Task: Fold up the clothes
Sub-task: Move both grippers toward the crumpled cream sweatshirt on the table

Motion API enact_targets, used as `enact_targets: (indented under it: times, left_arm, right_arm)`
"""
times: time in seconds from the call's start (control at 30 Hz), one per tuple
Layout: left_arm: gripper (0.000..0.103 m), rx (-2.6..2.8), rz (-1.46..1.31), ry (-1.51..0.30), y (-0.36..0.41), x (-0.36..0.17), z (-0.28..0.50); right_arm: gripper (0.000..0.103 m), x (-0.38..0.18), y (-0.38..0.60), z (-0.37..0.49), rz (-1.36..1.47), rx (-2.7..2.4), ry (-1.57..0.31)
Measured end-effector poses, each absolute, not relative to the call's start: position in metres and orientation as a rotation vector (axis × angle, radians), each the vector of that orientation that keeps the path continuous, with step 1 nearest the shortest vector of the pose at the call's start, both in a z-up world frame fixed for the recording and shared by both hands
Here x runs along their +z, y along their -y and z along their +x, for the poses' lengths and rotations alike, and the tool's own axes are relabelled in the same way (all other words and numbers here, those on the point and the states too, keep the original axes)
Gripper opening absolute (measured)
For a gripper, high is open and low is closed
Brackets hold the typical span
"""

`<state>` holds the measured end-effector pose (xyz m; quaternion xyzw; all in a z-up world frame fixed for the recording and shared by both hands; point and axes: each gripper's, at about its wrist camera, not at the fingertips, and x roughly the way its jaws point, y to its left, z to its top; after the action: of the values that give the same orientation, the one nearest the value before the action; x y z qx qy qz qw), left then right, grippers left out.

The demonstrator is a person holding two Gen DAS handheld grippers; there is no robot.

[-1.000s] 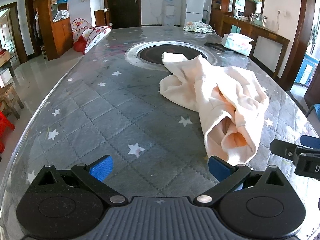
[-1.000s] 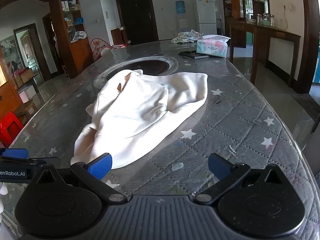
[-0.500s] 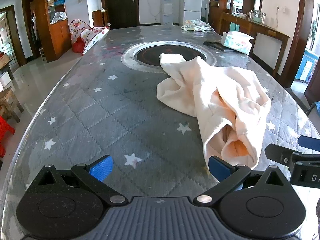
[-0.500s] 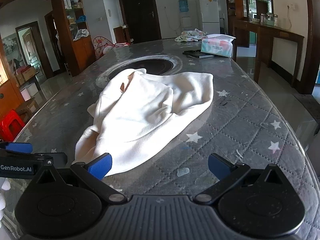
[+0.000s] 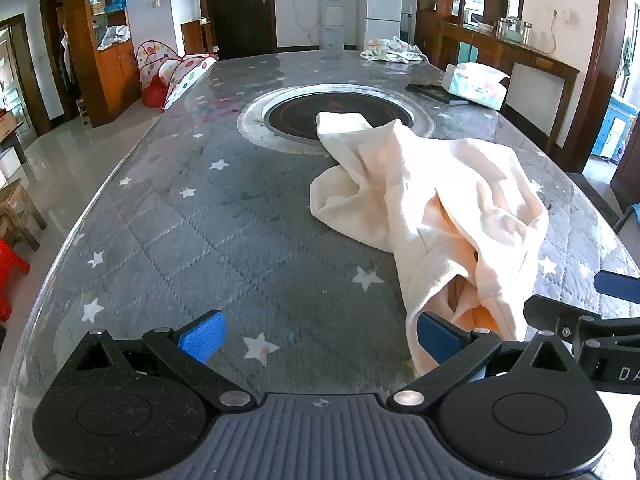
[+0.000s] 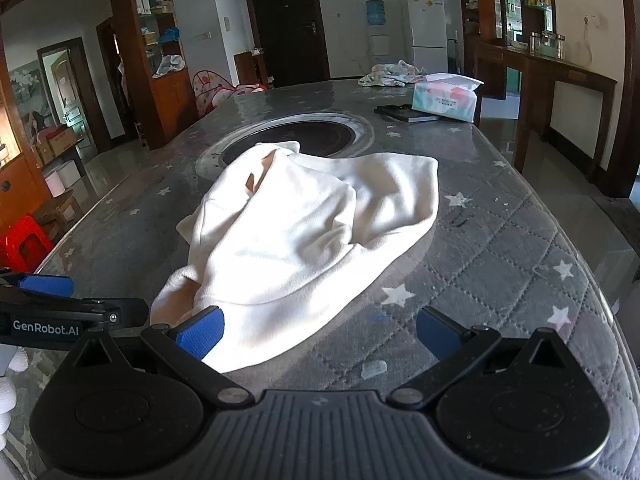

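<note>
Risking a multi-layer pinch, we hold left gripper (image 5: 320,334) and right gripper (image 6: 318,330) wide open, empty, with the crumpled cream garment (image 6: 304,236) just ahead between them.

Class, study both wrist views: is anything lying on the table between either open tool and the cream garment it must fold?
Nothing visible does. The left tool and right tool both stand open right at the near edge of the cream garment. The tissue pack and dark flat item lie far beyond it.
</note>
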<state>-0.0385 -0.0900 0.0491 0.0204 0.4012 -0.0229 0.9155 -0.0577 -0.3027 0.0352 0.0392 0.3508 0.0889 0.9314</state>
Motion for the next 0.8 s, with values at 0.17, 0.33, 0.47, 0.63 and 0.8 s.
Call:
enact_targets:
  times: [0.17, 0.33, 0.47, 0.63, 0.8]
  left_arm:
    - [0.103, -0.040, 0.049, -0.827, 0.090, 0.050, -0.032]
    - [0.103, -0.038, 0.054, -0.821, 0.091, 0.052, -0.025]
    - [0.103, -0.039, 0.058, -0.816, 0.092, 0.053, -0.019]
    - [0.103, -0.041, 0.062, -0.811, 0.092, 0.055, -0.013]
    - [0.103, -0.042, 0.068, -0.807, 0.094, 0.057, -0.008]
  right_arm:
    - [0.103, 0.036, 0.301, -0.053, 0.075, 0.189, -0.716]
    - [0.103, 0.037, 0.300, -0.048, 0.072, 0.194, -0.720]
    - [0.103, 0.038, 0.298, -0.043, 0.060, 0.201, -0.721]
    - [0.103, 0.042, 0.293, -0.039, 0.045, 0.213, -0.712]
    - [0.103, 0.045, 0.290, -0.034, 0.043, 0.220, -0.708]
